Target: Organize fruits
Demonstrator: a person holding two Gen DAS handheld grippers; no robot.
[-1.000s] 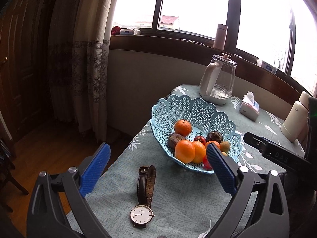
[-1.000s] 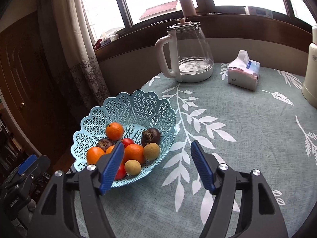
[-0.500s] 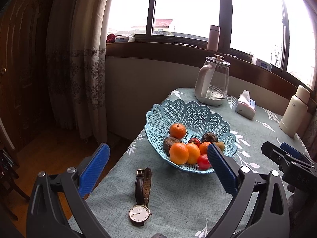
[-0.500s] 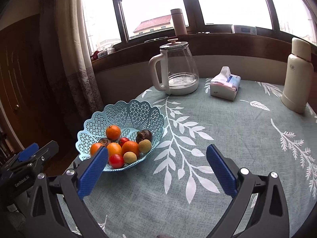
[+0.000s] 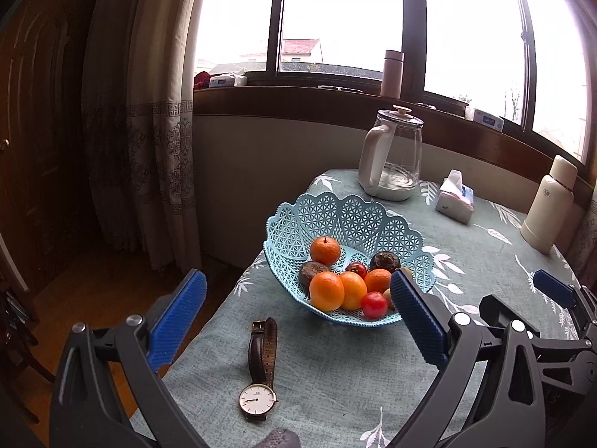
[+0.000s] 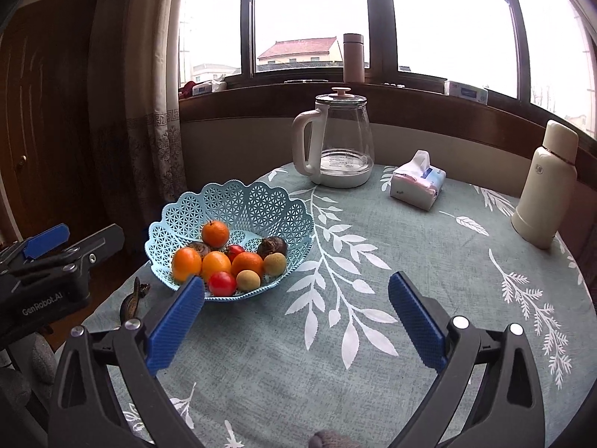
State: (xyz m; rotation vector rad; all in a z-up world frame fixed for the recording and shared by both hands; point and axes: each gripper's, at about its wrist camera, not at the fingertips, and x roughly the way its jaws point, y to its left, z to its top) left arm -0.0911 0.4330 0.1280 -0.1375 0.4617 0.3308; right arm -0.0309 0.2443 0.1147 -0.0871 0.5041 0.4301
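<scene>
writing: "GenRobot.AI" on left claw (image 6: 48,257), frame left | both claws gape empty, right claw (image 6: 296,321) above counter (image 6: 429,261)

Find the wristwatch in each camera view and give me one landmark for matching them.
Left wrist view: the wristwatch lies flat on the tablecloth, low centre, in front of the blue basket.
Right wrist view: only a bit of its strap shows at lower left, left of the basket; the dial is hidden.
Shared landmark: the glass kettle.
</scene>
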